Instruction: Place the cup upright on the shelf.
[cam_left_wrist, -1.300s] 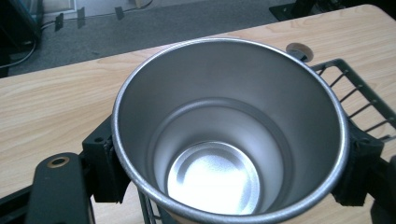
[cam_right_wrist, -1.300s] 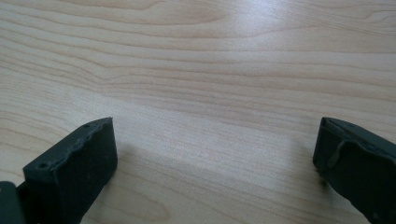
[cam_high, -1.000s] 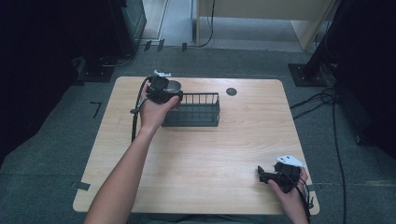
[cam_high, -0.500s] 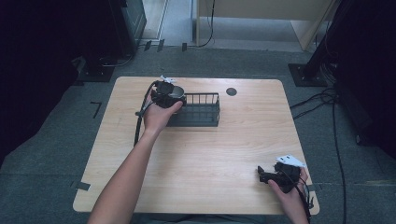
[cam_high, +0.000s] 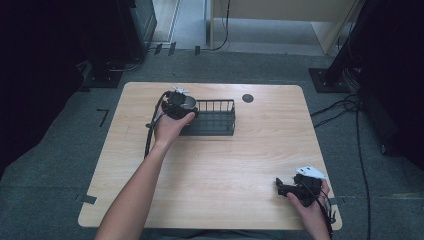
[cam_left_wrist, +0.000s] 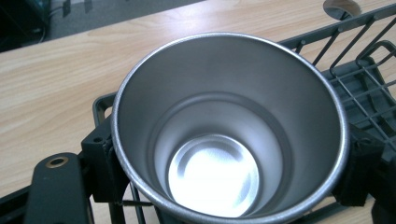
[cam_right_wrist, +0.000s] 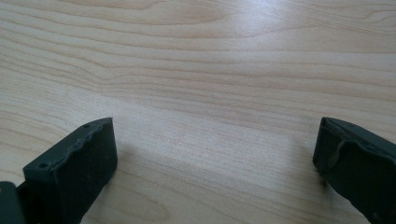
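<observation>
The left hand-held gripper (cam_high: 178, 104) held a polished, tapered stainless-steel cup (cam_left_wrist: 229, 126) upright, its jaws closed on opposite sides of the wall just below the rim. The jaws had just been opening by a small amount, with the cup between them and the pads apparently in contact with it. The cup stood over the left end of a black wire basket (cam_high: 216, 119), which lay on the far half of the light wooden surface (cam_high: 240, 170); whether the base rested on the basket's grid could not be determined.

The right hand-held gripper (cam_right_wrist: 215, 158) rested near the front right corner of the surface with its jaws set wide and nothing between them, well apart from the basket.

Handling assessment: the cup appeared light, rigid and thin-walled. It should tolerate firm clamping without deformation, but its smooth metal skin was judged slippery. The outward taper favoured a grip high on the wall, across the widest part, because the flare resists downward slip. The wire grid offered an uneven seat, so a cup released off level could tip.
</observation>
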